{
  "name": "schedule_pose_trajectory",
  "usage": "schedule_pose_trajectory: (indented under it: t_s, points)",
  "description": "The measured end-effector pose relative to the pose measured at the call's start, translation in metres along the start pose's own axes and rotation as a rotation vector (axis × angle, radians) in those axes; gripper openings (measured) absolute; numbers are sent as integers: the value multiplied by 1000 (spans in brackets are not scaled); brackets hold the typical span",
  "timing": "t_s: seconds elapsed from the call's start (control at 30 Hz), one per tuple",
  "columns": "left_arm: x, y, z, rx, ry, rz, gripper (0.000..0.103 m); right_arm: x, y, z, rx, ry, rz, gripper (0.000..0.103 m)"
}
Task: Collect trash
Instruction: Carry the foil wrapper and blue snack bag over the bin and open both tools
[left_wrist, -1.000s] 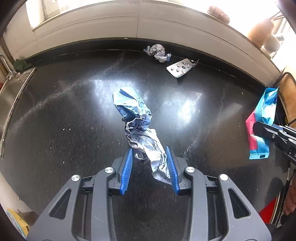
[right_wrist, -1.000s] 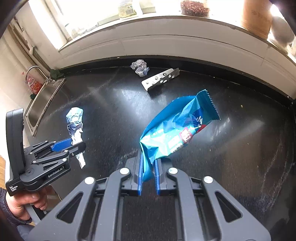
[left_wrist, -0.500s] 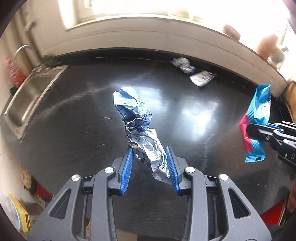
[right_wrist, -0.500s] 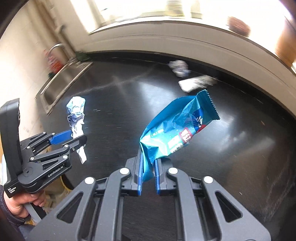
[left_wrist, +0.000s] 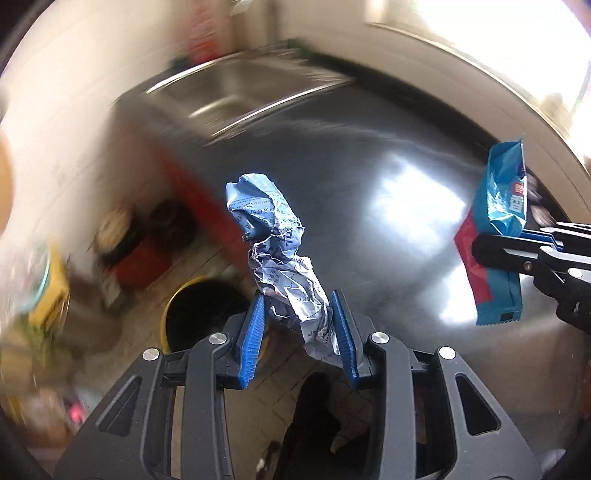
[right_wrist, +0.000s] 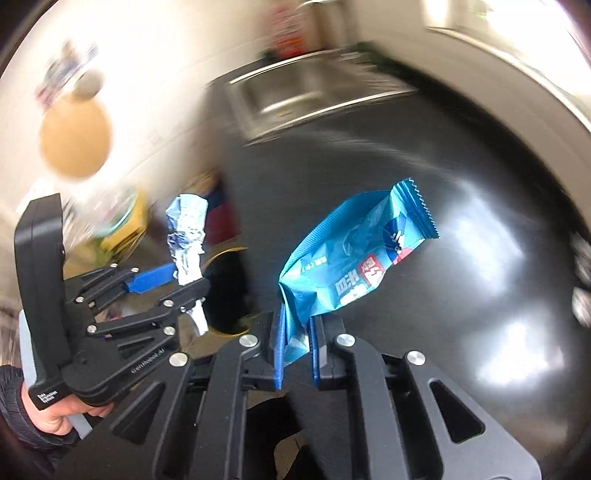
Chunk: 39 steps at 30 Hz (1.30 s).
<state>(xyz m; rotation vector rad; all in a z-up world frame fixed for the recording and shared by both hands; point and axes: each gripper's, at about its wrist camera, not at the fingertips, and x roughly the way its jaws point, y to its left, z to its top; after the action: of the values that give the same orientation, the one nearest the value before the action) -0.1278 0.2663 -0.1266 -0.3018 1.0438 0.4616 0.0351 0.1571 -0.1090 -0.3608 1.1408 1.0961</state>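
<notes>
In the left wrist view, the left claw (left_wrist: 298, 334) is clamped on a crumpled wrapper (left_wrist: 275, 254) at frame centre; the bin (left_wrist: 199, 314) sits lower left, so release only once above it. In the right wrist view, the right claw (right_wrist: 297, 352) pinches a blue packet (right_wrist: 354, 266) at centre; carry it over the bin too.

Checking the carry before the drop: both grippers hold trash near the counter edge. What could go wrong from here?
1. The left gripper pinches only the crumpled foil wrapper's lower end, so it could slip.
2. The right gripper holds the blue snack wrapper by one corner; it may swing and miss the yellow-rimmed bin.
</notes>
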Motion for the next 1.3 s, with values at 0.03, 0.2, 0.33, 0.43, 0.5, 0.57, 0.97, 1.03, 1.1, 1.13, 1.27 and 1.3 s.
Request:
schedule_pose_trajectory:
  t_s: [0.03,0.2,0.33,0.43,0.5,0.57,0.97,1.03,1.1,1.13,1.27,1.3]
  points:
    - [2,19,-8,-44,11,10,36,10,13,5,-29,16,20,11]
    - [20,98,-47,-221,59,32,36,79,80,25,-154,139,136,11]
    - [44,135,-70,-291,74,26,36,137,113,39,-203,237,179,11]
    - [71,155,-83,-345,80,-12,36,176,125,45,-214,300,186,11]
    - [92,163,-87,-366,84,-34,36,197,130,48,-241,329,174,11]
    - [109,166,-90,-365,90,-42,36,219,135,52,-270,362,159,11]
    - [152,185,-99,-425,114,-68,72,267,134,72,-291,425,162,68]
    - [153,187,-99,-426,122,-62,73,267,135,72,-298,435,169,68]
    - [151,186,-98,-416,121,-58,74,267,134,72,-301,436,163,68]
    - [151,186,-97,-412,120,-55,75,266,133,71,-301,439,163,68]
    - [148,186,-96,-407,119,-48,76,263,129,72,-290,423,146,68]
    - [147,185,-95,-405,119,-49,77,260,129,72,-283,420,145,68]
